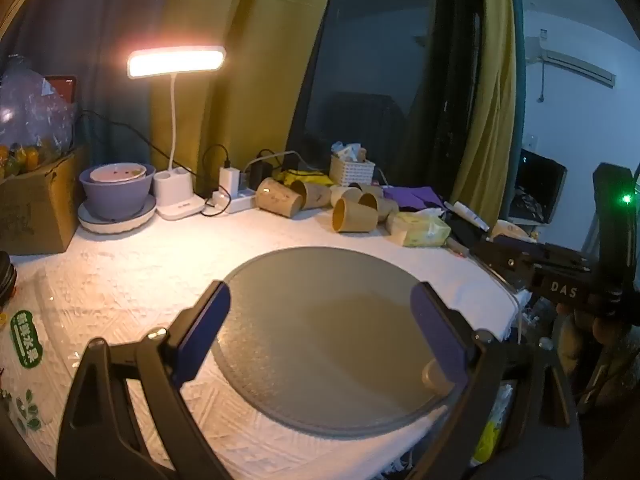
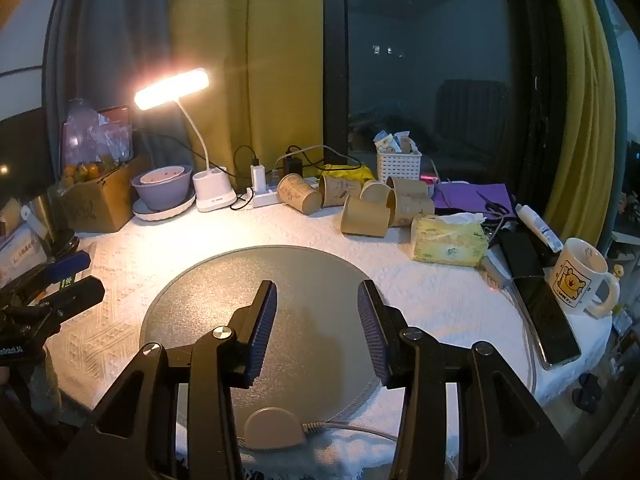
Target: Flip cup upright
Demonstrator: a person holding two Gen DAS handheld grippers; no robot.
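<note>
Several brown paper cups (image 1: 354,214) (image 2: 366,216) lie on their sides in a cluster at the back of the table, behind a round grey mat (image 1: 320,320) (image 2: 224,292). My left gripper (image 1: 320,328) is open and empty, held above the mat. My right gripper (image 2: 316,328) is open and empty, also above the mat, well short of the cups. The right gripper's body (image 1: 560,284) shows at the right edge of the left wrist view; the left gripper (image 2: 60,276) shows at the left edge of the right wrist view.
A lit desk lamp (image 2: 208,184), a purple bowl on a plate (image 2: 162,188), a power strip with chargers (image 2: 264,196), a white basket (image 2: 398,164), a tissue pack (image 2: 448,240), a phone (image 2: 548,316) and a white mug (image 2: 576,276) ring the mat. A cardboard box (image 1: 36,208) stands at left.
</note>
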